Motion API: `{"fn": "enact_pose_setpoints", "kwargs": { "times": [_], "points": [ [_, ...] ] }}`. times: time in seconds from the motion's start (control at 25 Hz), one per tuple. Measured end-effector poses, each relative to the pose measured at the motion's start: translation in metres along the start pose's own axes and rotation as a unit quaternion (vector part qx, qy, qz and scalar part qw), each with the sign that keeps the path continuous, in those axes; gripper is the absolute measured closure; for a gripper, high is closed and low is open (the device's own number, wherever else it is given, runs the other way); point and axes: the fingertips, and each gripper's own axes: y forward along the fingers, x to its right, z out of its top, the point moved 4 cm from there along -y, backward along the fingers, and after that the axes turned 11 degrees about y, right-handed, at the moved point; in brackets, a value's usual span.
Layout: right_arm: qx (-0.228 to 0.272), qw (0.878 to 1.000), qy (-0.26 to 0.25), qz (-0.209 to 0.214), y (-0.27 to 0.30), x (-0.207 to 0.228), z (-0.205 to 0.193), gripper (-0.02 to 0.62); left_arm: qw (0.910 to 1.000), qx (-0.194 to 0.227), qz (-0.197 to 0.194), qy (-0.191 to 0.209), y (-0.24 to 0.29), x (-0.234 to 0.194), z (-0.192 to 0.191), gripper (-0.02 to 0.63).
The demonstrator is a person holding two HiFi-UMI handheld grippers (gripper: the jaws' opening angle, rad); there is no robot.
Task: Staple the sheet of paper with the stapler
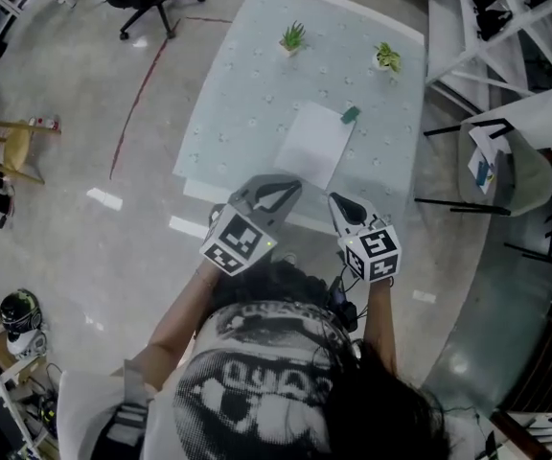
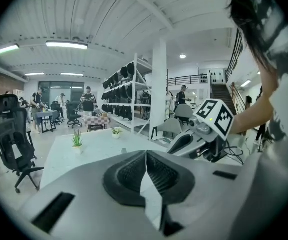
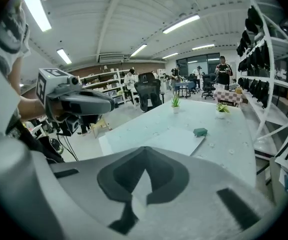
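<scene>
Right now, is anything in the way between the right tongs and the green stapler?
No, nothing visible. Only the sheet of paper lies between the right tongs and the stapler; both potted plants stand farther back.

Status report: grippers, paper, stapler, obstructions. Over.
Left gripper, right gripper shut, empty. Paper flat on table, stapler at its far corner. Nothing in the way.

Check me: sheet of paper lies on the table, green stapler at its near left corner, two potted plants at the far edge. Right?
No. The green stapler is at the far right corner of the sheet of paper, not the near left; the head view shows it. The sheet does lie on the table, with two potted plants at the far edge.
</scene>
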Motion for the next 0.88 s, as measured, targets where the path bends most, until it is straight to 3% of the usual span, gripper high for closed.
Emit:
{"fn": "enact_pose_setpoints", "kwargs": {
  "times": [0.48,0.88],
  "points": [
    [0.086,0.996,0.028,0.028,-0.083,-0.015,-0.024,0.594,0.9997,-0.013,0.019,0.009,-0.013,0.096,0.023,0.601],
    [0.130,0.990,0.012,0.051,-0.132,-0.043,-0.049,0.595,0.9989,-0.015,0.040,0.020,-0.035,0.152,0.027,0.601]
  ]
}}
